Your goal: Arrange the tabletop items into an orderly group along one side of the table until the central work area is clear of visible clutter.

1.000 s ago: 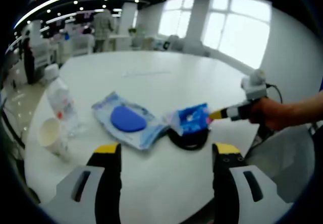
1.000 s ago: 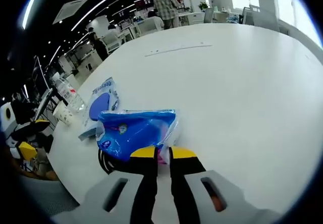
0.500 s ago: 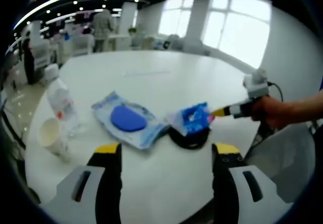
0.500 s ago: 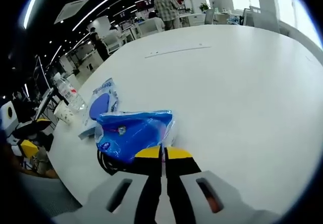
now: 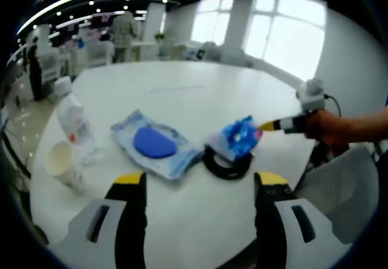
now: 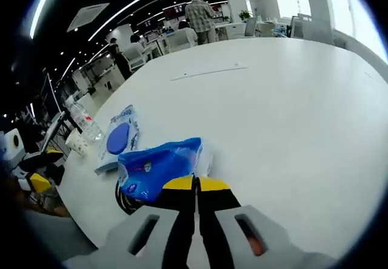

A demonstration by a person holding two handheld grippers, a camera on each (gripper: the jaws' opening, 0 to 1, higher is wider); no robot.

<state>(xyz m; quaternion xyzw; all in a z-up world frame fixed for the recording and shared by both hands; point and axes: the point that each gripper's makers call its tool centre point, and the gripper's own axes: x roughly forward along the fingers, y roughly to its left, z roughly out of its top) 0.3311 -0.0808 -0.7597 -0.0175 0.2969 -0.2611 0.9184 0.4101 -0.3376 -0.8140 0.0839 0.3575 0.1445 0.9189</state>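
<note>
The white table (image 5: 200, 99) carries a wipes pack (image 5: 154, 143); beside it stand a bottle (image 5: 74, 123), a cup (image 5: 60, 161) and a black cable coil (image 5: 227, 166).

On the white table (image 5: 200, 93) sit one plastic bottle (image 5: 74, 123), one paper cup (image 5: 60, 162), one wipes pack (image 5: 154, 143), one blue packet (image 5: 236, 139), and what may be one black cable coil (image 5: 227, 166).
</note>
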